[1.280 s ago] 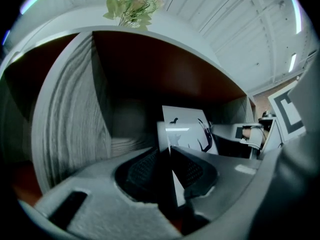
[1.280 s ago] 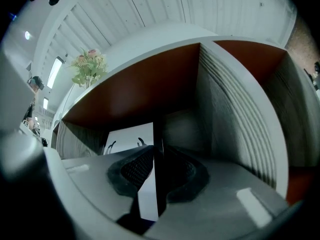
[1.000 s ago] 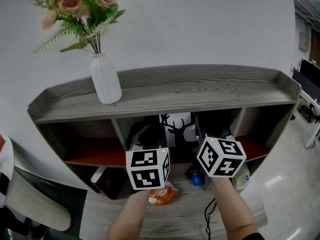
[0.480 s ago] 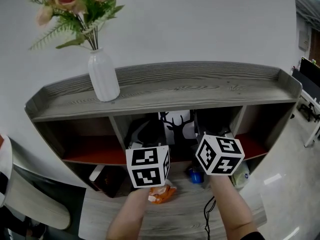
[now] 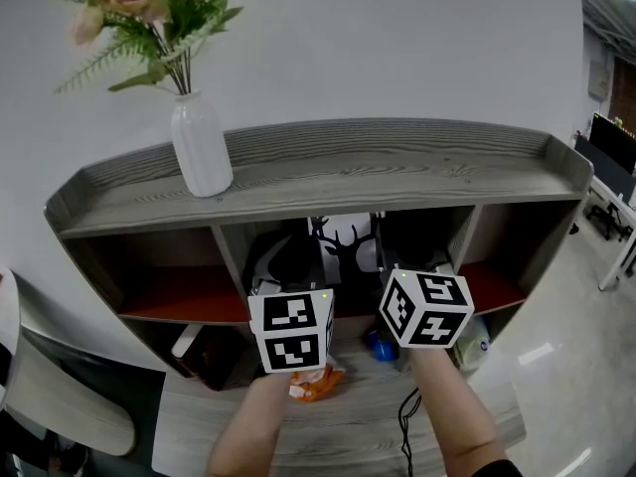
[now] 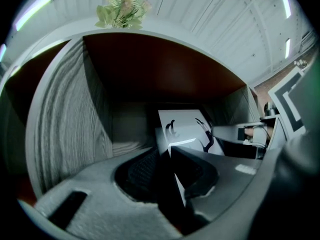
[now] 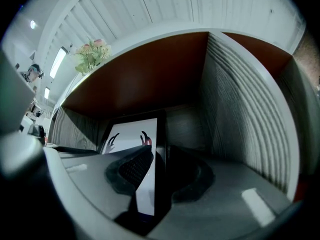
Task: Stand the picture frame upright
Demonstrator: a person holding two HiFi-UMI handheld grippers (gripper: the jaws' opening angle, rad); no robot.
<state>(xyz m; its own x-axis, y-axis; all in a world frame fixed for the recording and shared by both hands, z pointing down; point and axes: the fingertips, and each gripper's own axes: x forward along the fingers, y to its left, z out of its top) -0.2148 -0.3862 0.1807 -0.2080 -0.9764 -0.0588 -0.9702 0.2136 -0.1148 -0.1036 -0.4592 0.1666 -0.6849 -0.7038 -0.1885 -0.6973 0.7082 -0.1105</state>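
Jaws: left gripper [image 6: 164, 156] clamps the frame [image 5: 343, 241] mid-picture; right gripper [image 7: 159, 156] has just been opening round it. Judged upright; release left, withdraw both.

One picture frame [image 5: 345, 251], one white vase [image 5: 201, 150] with one flower bunch [image 5: 149, 8], one orange packet [image 5: 316, 386], one blue object [image 5: 381, 346], one shelf unit [image 5: 397, 162].

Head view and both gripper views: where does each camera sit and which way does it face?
Head view: on the person's head, looking steeply down at the shelf unit; shows both forearms, left gripper, right gripper.
Left gripper view: rides the left gripper, looking into the middle compartment; its jaws grip the picture frame.
Right gripper view: rides the right gripper, facing the same compartment; its jaws, just opened wider, straddle the frame's other edge.
Shared: all three show frame and flowers.
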